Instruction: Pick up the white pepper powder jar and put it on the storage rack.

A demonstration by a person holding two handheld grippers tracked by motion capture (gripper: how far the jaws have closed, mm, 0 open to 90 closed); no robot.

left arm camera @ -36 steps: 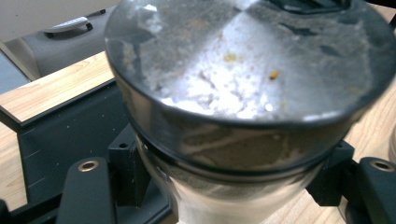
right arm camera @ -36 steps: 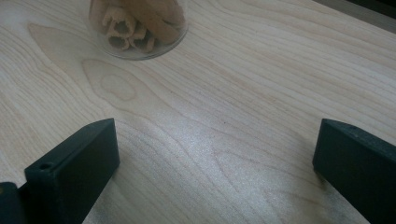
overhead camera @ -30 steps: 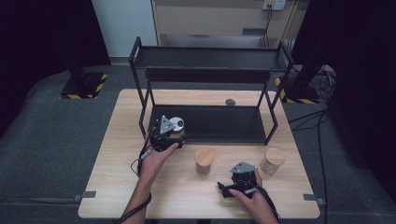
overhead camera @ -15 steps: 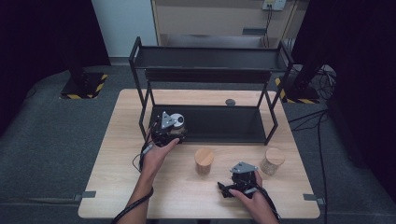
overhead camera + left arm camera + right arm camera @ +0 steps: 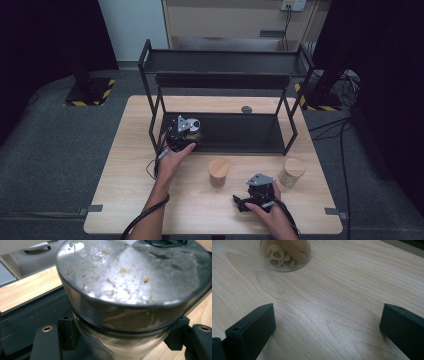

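Note:
My left gripper (image 5: pixel 186 132) reaches into the left end of the black rack's lower shelf (image 5: pixel 240 133). It is shut on a shiny jar with a metal lid (image 5: pixel 130 287); in the left gripper view the jaws press its glass body from both sides. I cannot tell whether the jar touches the shelf. My right gripper (image 5: pixel 257 187) rests low over the table's front right and stands open (image 5: pixel 327 327), bare wood between its fingers. Ahead of it is a glass jar of cinnamon sticks (image 5: pixel 287 253).
A two-level black metal rack (image 5: pixel 225 62) spans the table's back half. A wooden-lidded jar (image 5: pixel 218 171) stands mid-table and another (image 5: pixel 291 171) to the right of my right gripper. A small dark disc (image 5: pixel 246 109) lies behind the rack.
My left gripper has carried the jar a little farther away from the person, onto the lower shelf. The right gripper has stayed put.

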